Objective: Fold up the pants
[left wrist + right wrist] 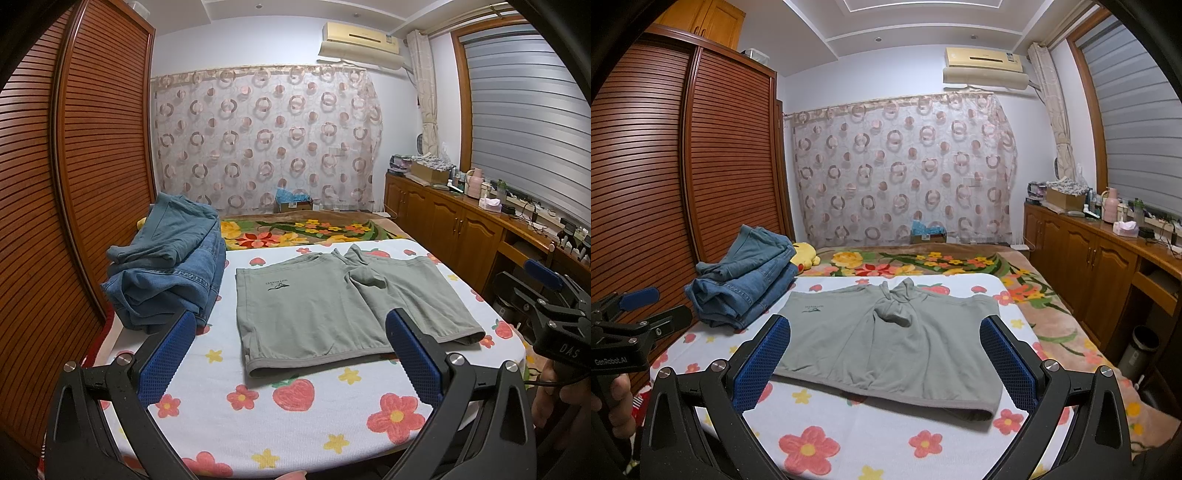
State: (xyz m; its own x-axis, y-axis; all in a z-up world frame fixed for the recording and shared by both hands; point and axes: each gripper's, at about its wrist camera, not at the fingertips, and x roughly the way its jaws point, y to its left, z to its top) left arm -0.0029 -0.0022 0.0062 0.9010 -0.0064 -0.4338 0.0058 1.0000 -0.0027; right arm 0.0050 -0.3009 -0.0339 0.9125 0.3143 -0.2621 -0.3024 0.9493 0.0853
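Since the left wrist view shows the grey-green shorts (332, 306) lying flat mid-cloth on the flowered table (295, 424), they look light, soft and limp, best taken at a hem corner near the front edge; the left gripper (288, 354) hovers spread wide, holding nothing. From the right wrist view, the right gripper (882, 358) hangs equally agape, empty, above the near hem, folded jeans (738, 295) toward the far left corner.

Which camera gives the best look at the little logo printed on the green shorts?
The left wrist view: the logo on the green shorts sits nearer, with its dark mark and lettering distinct though unreadable. In the right wrist view the logo is only a small faint smudge.
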